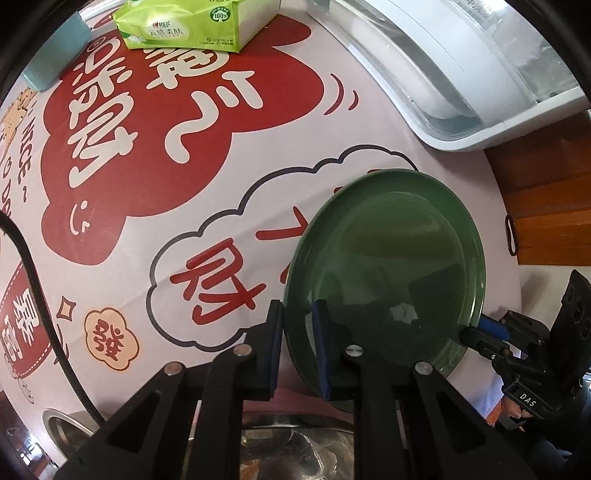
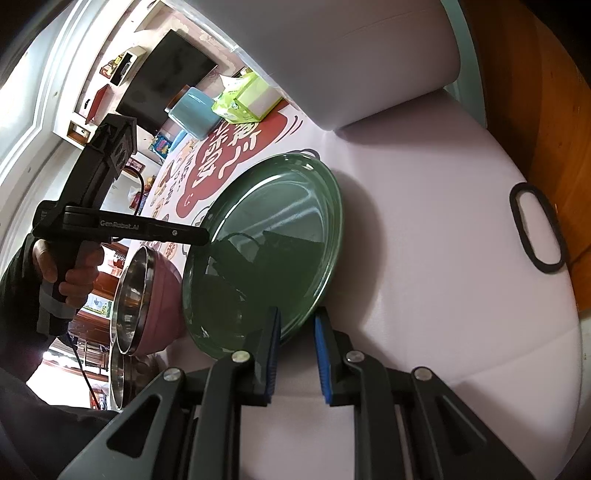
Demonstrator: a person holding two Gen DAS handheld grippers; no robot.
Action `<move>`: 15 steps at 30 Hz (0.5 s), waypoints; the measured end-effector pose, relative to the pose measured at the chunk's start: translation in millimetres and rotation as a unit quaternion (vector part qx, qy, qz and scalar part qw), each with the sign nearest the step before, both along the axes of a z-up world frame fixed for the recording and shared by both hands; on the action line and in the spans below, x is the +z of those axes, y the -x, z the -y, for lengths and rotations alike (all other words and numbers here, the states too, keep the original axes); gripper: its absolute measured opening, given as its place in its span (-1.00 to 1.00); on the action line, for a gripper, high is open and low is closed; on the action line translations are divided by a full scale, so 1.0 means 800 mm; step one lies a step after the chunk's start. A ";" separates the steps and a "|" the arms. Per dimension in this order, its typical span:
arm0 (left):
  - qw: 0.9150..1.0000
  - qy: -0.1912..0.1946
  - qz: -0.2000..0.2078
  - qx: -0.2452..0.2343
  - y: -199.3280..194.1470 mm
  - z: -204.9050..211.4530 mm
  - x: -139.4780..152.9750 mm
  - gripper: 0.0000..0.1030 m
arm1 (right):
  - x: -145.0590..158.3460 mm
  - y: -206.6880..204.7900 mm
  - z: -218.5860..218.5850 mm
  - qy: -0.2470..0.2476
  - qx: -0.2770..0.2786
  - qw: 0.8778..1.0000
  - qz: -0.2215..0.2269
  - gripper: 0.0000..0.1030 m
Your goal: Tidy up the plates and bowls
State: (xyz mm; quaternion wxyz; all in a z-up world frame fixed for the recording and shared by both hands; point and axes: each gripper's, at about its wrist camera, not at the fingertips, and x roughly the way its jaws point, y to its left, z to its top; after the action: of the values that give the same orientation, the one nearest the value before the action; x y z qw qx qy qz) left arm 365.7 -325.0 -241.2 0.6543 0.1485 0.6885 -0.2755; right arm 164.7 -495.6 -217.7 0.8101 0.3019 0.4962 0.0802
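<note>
Green plate [image 1: 388, 258] tilted up off the cloth [image 1: 229, 177], held by its rim at 2 spots. No long axis to tell: round, its hollow face turned toward both cameras, upper rim leaning toward 1 o'clock in the left wrist view.

Left gripper [image 1: 300, 347] clamped on the plate's rim at 7 o'clock of the plate: 1 finger behind the rim, blue pad [image 1: 320, 354] of the other pressed on the inner face. In the right wrist view, same gripper [image 2: 201, 236] reaching in from 9 o'clock, gripped by a hand [image 2: 68, 269], its tip at the plate's left edge.

Right gripper [image 2: 297, 354] at the plate's rim [image 2: 266, 229] at 5 o'clock of the plate. Left finger overlapping the rim; blue pad [image 2: 322, 354] of the other standing off from it with pale mat [image 2: 424, 258] showing between. Contact on the far side of the rim hidden, so a true clamp cannot be told from here. In the left wrist view its tips [image 1: 480, 332] meeting the plate's edge at 4 o'clock, jaws close together about the rim.

Steel-lined pink bowl [image 2: 147, 302] just beside the plate at 8 o'clock, on its side, mouth facing 9 o'clock. Second steel bowl [image 2: 122, 376] below it.

Green tissue pack [image 1: 184, 26] at 11 o'clock, well apart from the plate. White tub [image 1: 461, 74] at 1 o'clock. Teal box [image 2: 194, 110] beside the tissue pack.
</note>
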 end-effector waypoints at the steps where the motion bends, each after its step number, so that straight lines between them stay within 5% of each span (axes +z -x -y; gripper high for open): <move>1: 1.000 0.000 -0.001 0.001 0.000 0.000 -0.001 -0.76 | 0.000 0.000 0.000 -0.001 0.000 1.000 0.000 -0.66; 15: 1.000 0.005 -0.002 0.018 -0.001 -0.003 -0.004 -0.78 | 0.000 0.001 -0.001 0.003 0.001 1.000 -0.003 -0.68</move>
State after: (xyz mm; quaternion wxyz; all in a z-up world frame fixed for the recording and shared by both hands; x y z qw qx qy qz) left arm 366.8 -322.3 -244.2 0.6583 0.1322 0.6912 -0.2672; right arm 164.2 -494.5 -217.7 0.8093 0.2995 0.4991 0.0792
